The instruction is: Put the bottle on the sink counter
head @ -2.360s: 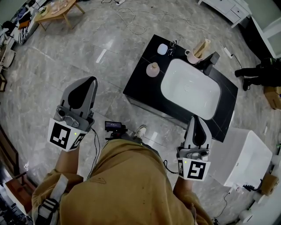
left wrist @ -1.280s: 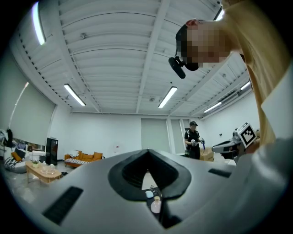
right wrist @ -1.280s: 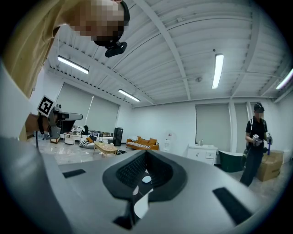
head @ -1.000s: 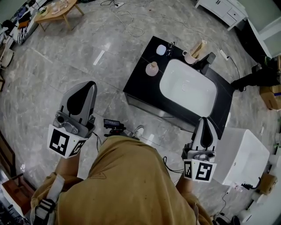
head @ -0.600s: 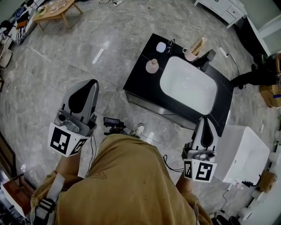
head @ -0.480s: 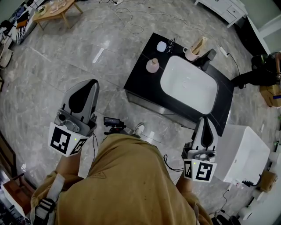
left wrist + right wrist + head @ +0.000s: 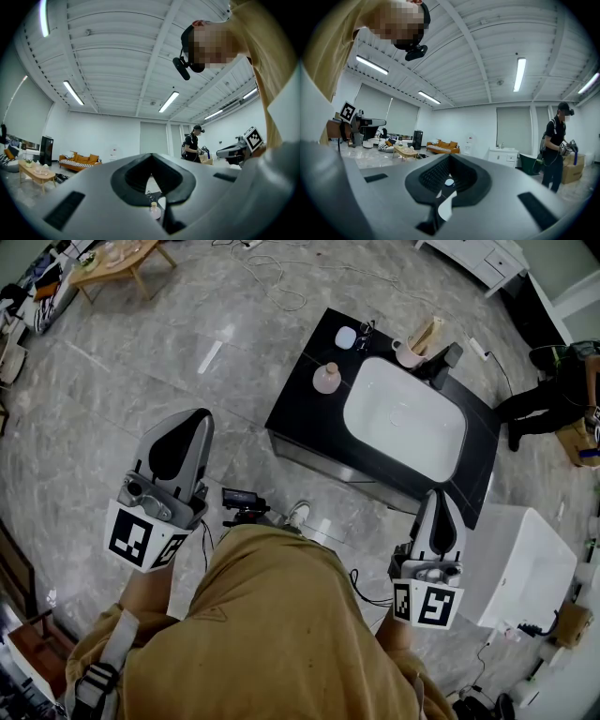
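Hovering empty, left hand-held gripper (image 7: 187, 420) and right hand-held gripper (image 7: 438, 498) both have jaws pressed together.

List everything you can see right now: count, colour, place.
counter: one, black, on the floor ahead
basin: one, white, set in the counter
bottle: one, pink, upright on the counter, left of the basin
dish: one, pale, counter's far left corner
mug: one, pink, behind the basin
tap: one, black, behind the basin
box: one, white, right of the counter
table: one, wooden, far left
cables: several, pale, on the floor beyond the counter
bystander: one, in black, far right
left gripper: grey, shut, empty, low left
right gripper: grey, shut, empty, low right
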Tool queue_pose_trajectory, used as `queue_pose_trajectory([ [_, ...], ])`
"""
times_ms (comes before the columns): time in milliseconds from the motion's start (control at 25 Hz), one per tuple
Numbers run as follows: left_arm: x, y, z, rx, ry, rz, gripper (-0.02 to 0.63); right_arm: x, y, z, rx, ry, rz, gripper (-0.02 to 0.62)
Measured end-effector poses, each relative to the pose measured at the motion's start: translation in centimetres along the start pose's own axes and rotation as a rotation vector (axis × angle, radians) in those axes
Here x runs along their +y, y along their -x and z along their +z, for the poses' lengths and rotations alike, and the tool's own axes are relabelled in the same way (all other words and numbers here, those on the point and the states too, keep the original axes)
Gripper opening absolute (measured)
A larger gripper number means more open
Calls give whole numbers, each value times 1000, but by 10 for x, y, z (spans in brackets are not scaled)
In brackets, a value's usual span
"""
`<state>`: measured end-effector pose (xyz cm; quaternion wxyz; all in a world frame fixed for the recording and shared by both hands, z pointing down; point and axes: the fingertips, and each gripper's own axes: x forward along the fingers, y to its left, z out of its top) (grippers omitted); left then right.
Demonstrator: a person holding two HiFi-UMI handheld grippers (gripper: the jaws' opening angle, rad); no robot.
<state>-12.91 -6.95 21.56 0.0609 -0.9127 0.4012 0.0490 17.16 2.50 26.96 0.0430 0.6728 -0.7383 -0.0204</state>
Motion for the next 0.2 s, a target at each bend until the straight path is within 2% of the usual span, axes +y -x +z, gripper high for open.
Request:
queue_pose_trajectory([
  [200, 1, -1, 0, 4, 5, -1, 3, 0, 0, 2, 3, -1, -2, 5],
])
